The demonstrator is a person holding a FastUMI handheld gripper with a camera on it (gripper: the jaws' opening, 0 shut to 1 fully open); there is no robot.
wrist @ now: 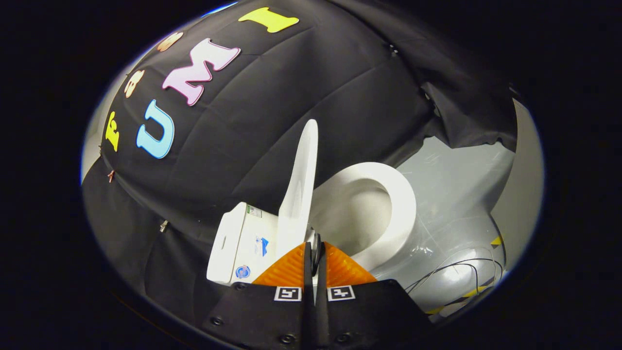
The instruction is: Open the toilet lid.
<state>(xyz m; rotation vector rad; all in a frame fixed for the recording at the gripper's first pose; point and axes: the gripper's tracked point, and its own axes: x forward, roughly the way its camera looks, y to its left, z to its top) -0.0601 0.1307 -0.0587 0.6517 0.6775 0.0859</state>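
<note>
While the gripper (315, 253) is squeezing its fingers (291, 267) almost together, the lid's (300, 194) lower edge is sitting pinched between them — both are pressing on it. It is standing up nearly straight, beside the open seat (401, 209) — and the tank (233, 243) is sitting behind.

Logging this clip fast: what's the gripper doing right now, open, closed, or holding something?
Gripper: closed, fingers pinching the lower edge of the raised toilet lid, which stands upright beside the seat.
</note>
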